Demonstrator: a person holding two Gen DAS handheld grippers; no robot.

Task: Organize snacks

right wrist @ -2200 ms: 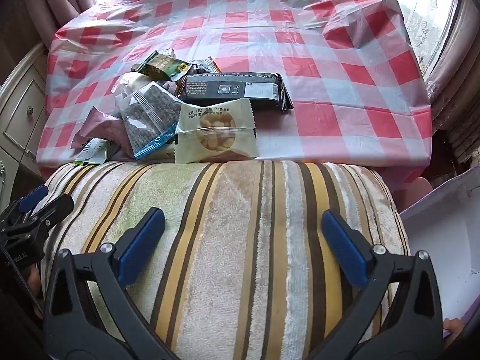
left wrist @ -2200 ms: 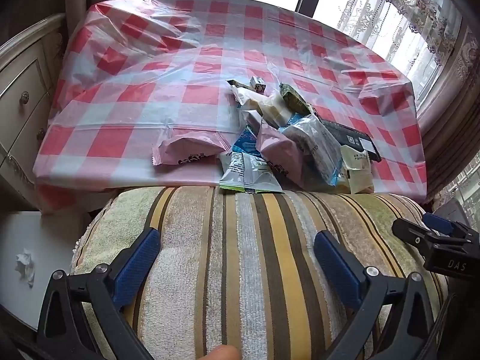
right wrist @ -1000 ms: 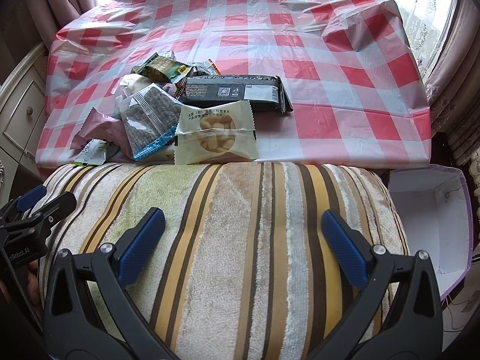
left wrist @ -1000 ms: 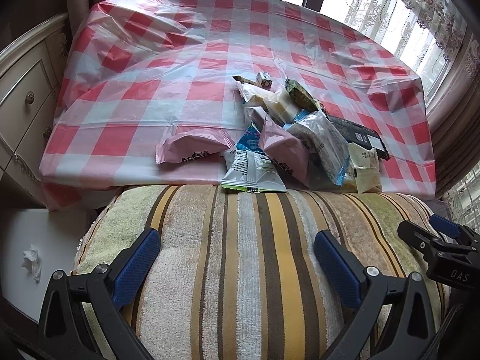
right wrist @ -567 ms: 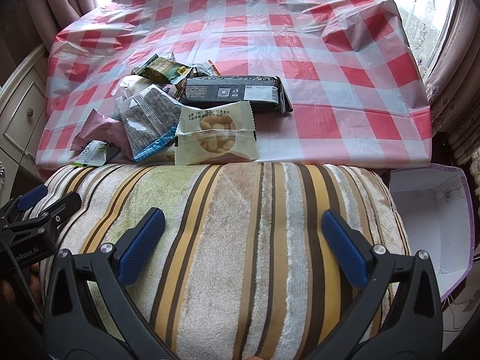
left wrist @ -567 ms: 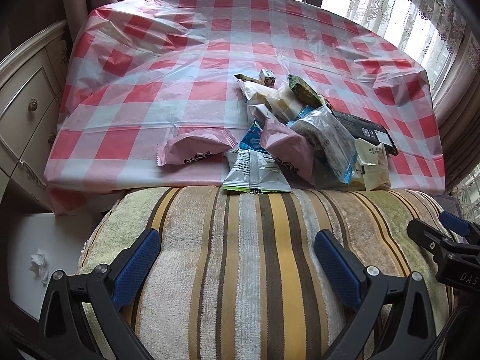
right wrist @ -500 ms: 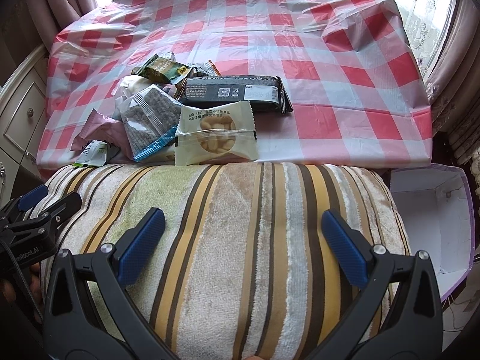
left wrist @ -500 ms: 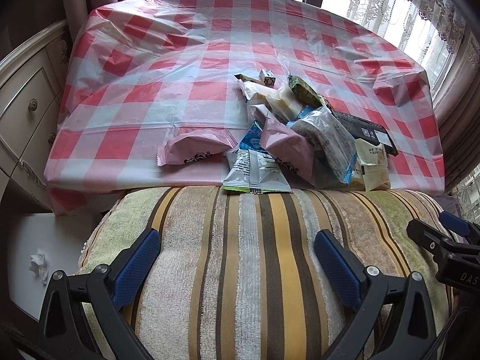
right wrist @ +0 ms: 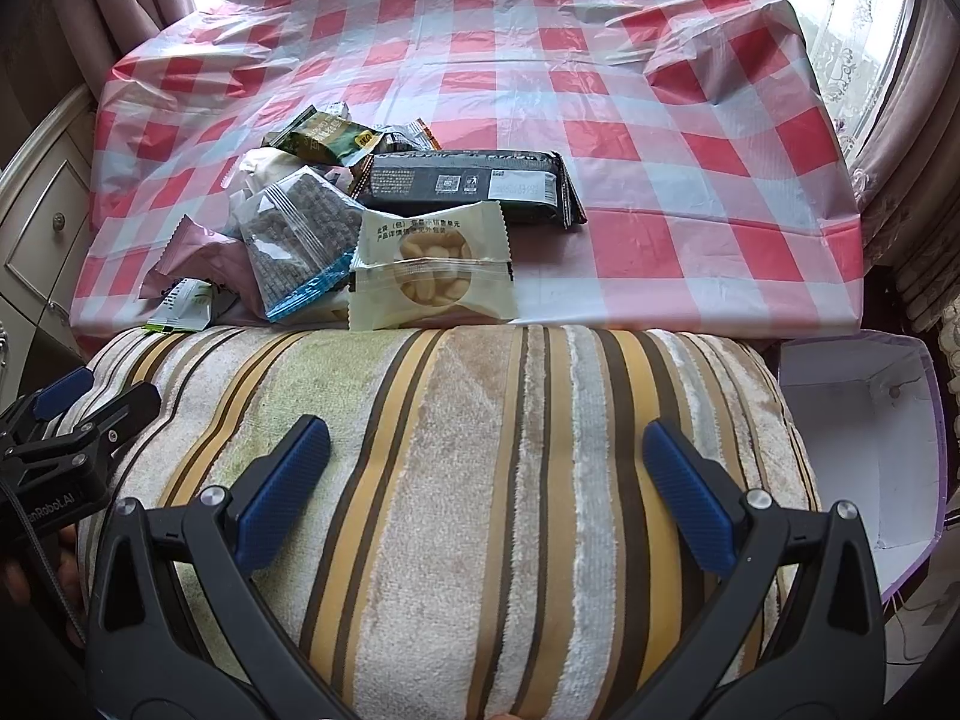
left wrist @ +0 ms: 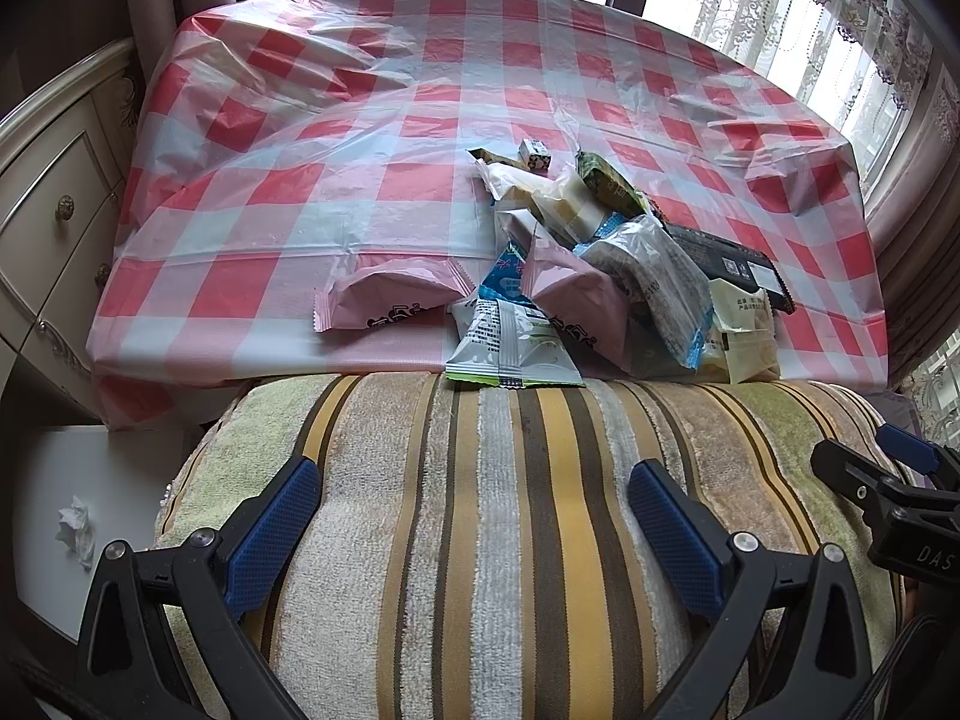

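The bench (left wrist: pixel 420 120) carries a red-and-white checked plastic cover. A striped towel-covered cushion (right wrist: pixel 480 480) lies against its near edge. A white open box (right wrist: pixel 864 438) stands just right of the cushion, below the bench edge. The snack pile (left wrist: pixel 576 276) rests at the bench's near edge, right of centre; a pink packet (left wrist: pixel 390 300) lies just left of it. The left tongs (left wrist: pixel 474 510) and right tongs (right wrist: pixel 486 480) hover over the cushion, jaws apart and empty.
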